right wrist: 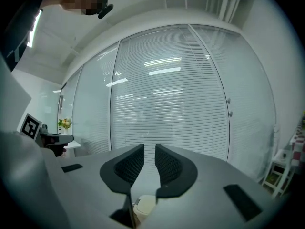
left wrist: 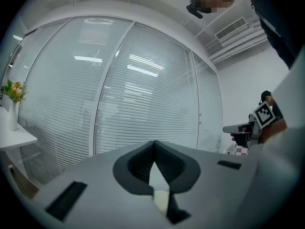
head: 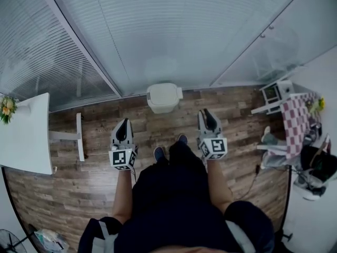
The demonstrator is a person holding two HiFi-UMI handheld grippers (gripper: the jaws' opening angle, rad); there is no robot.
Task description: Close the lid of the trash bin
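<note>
- Hovering above the wood floor [head: 95,136], left tongs [left wrist: 153,147] clenched, tips meeting, nothing gripped.
- Right tongs [right wrist: 149,151] released: narrow gap between the jaws, nothing in it.
- Trash bin [head: 164,97] stands on the floor ahead of both tongs, between and below them, lid [head: 163,92] lying flat, against the glass wall [head: 174,30].

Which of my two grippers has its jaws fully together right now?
The left gripper: its jaw tips meet. The right gripper shows a narrow gap between its jaws, with nothing gripped.
</note>
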